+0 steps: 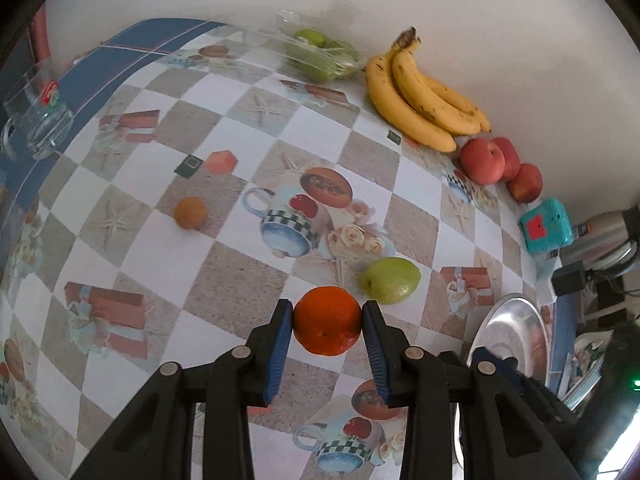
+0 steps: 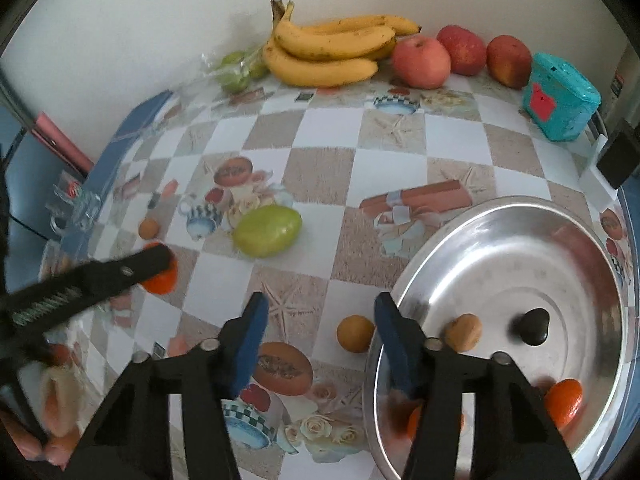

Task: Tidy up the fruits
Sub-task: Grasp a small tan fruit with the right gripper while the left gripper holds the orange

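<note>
My left gripper (image 1: 327, 320) is shut on an orange tangerine (image 1: 327, 321) and holds it just above the tablecloth; it shows at the left of the right wrist view (image 2: 160, 272). My right gripper (image 2: 320, 328) is open and empty beside the steel bowl's rim (image 2: 500, 208). An orange tangerine (image 2: 565, 402) lies in the bowl. A small brownish-orange fruit (image 2: 355, 333) sits on the table next to my right finger. A green mango (image 1: 390, 280) (image 2: 267, 230) lies mid-table. Another small brownish-orange fruit (image 1: 191, 212) sits further left.
Bananas (image 2: 328, 46), three red apples (image 2: 421, 62) and bagged green fruit (image 1: 320, 54) line the wall. A teal box (image 2: 560, 98) stands at the right. A glass cup (image 1: 40, 120) is at the table's left edge. The steel bowl's rim (image 1: 512, 320) is right of my left gripper.
</note>
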### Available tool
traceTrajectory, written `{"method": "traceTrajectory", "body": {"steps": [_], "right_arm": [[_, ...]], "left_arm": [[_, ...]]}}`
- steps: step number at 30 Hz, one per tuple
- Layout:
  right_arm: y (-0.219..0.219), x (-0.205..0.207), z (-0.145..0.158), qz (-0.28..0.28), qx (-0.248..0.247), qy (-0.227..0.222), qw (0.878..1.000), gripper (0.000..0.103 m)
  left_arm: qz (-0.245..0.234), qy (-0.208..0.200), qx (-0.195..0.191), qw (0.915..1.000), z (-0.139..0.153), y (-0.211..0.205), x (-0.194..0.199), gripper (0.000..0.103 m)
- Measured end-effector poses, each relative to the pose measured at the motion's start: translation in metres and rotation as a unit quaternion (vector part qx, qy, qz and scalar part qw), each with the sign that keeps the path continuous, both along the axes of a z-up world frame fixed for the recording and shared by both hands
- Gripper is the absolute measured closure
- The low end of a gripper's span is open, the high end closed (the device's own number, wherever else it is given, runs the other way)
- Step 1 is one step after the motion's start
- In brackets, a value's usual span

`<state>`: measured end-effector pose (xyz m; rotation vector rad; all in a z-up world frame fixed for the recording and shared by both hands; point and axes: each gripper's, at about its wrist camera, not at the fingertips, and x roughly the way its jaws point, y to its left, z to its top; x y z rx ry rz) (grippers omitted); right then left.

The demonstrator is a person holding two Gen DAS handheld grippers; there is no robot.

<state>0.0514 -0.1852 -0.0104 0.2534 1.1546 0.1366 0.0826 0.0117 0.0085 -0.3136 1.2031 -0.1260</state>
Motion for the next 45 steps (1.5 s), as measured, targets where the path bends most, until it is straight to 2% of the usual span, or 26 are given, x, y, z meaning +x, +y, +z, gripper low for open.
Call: {"method": "traceTrajectory", "body": {"steps": [2, 7, 16, 25, 42, 45], "right_arm": [[0.002, 0.001, -0.005, 0.005, 0.002, 0.006, 1.0, 0.055], [0.009, 0.001, -0.01, 0.014, -0.037, 0.01, 0.999, 0.064], [0.032, 0.0, -0.013, 0.055, -0.135, 0.021, 0.989, 0.069], [0.029, 0.0, -0.016, 0.05, -0.158, 0.035, 0.985, 0.07], [0.031, -0.001, -0.026, 0.061, -0.159, 0.048, 0.984, 0.07], [0.03, -0.002, -0.026, 0.057, -0.161, 0.048, 0.984, 0.077]], "left_arm": [[0.004, -0.001, -0.008, 1.0, 0.001, 0.003, 0.0, 0.065], [0.007, 0.001, -0.021, 0.9997, 0.002, 0.006, 0.001, 0.065], [0.01, 0.001, -0.034, 0.9994, 0.002, 0.008, 0.001, 0.065], [0.011, 0.001, -0.037, 0.9993, 0.003, 0.008, 0.001, 0.065], [0.016, 0.005, -0.035, 0.9993, 0.0, 0.009, 0.002, 0.065], [0.015, 0.005, -0.035, 0.9993, -0.001, 0.009, 0.002, 0.065]]}}
